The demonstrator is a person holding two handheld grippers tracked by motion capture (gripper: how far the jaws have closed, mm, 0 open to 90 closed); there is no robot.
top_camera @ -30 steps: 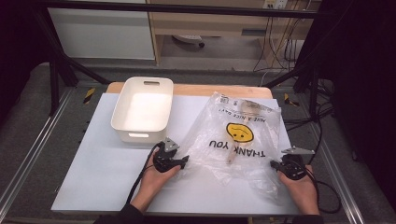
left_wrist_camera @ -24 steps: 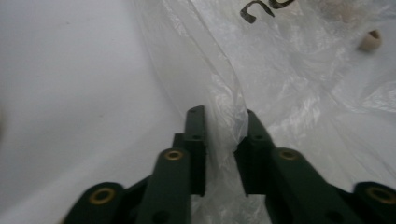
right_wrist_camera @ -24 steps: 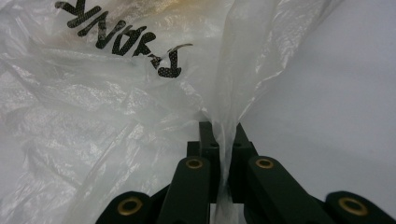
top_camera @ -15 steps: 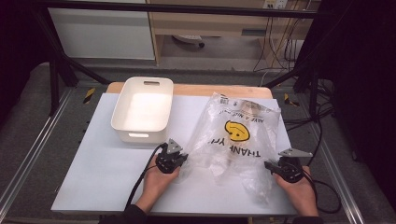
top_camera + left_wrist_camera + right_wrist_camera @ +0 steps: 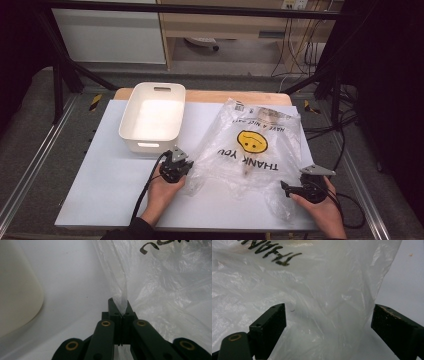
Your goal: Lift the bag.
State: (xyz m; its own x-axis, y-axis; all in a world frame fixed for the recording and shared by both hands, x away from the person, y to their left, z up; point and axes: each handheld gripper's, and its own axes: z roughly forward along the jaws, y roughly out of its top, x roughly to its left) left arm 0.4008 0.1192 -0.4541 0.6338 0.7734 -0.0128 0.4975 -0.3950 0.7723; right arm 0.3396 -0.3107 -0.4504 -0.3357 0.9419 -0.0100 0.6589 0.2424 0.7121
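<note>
Plastic bag [image 5: 250,152] film is pinched tight in the left gripper [image 5: 119,311], whose jaws are clamped together on a twisted strip of the bag's near-left edge. Over on the other side, the right gripper [image 5: 328,320] has just been opening its jaws; they stand wide, with crumpled film bulging between them but neither pad pressing on it. So the left hand [image 5: 162,187] has the bag, and the right hand [image 5: 325,207] sits at the near-right corner, free. The bag lies flat on the white bench [image 5: 100,185], stretching away from both grippers, its long axis running front to back. It's clear, crinkled, printed with a yellow smiley and "THANK YOU". A white bin [image 5: 152,117] stands just left of it, beyond the left gripper.
</note>
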